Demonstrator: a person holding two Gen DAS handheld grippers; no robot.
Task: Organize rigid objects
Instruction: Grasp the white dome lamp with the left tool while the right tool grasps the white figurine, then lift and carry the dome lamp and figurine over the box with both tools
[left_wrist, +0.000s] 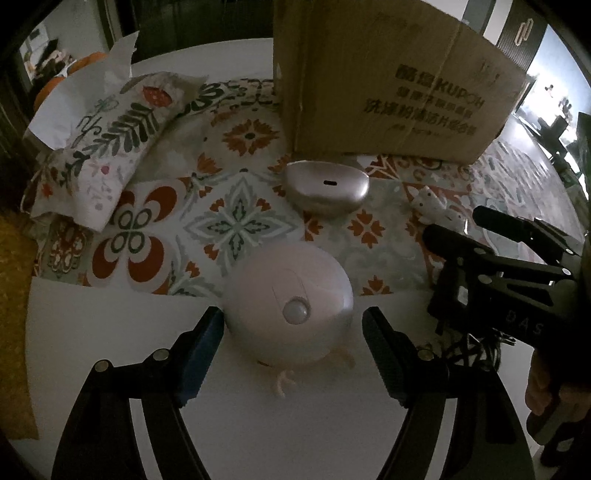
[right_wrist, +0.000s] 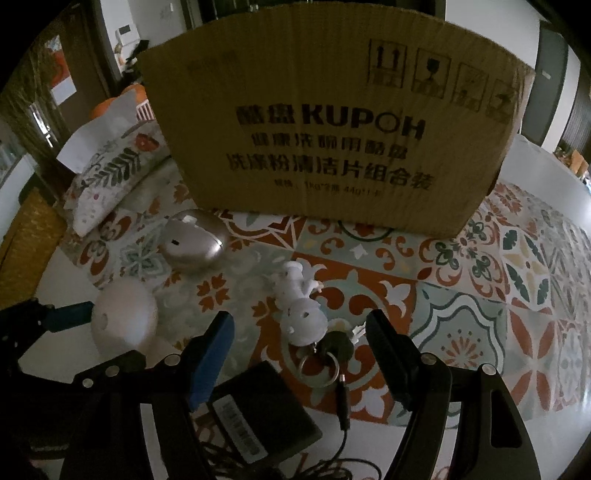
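A white dome-shaped device (left_wrist: 288, 306) with a round sensor window sits at the edge of the patterned mat (left_wrist: 240, 221). My left gripper (left_wrist: 293, 315) is open and straddles it; the right pad stands clear of it. The dome also shows in the right wrist view (right_wrist: 123, 317). A white figurine keychain (right_wrist: 303, 321) with a metal ring (right_wrist: 319, 365) lies between the fingers of my open right gripper (right_wrist: 299, 325), untouched. A silver pebble-shaped case (left_wrist: 327, 188) rests just before a cardboard box (left_wrist: 388, 81). My right gripper (left_wrist: 456, 223) shows at the right of the left wrist view.
The tall cardboard box (right_wrist: 332, 129) blocks the far side. A black power adapter (right_wrist: 266, 410) with a thin cable lies under the right gripper. A leaf-patterned cushion (left_wrist: 110, 147) sits at far left. A hand (left_wrist: 543, 398) grips the right tool. The white table (left_wrist: 110, 332) shows nearby.
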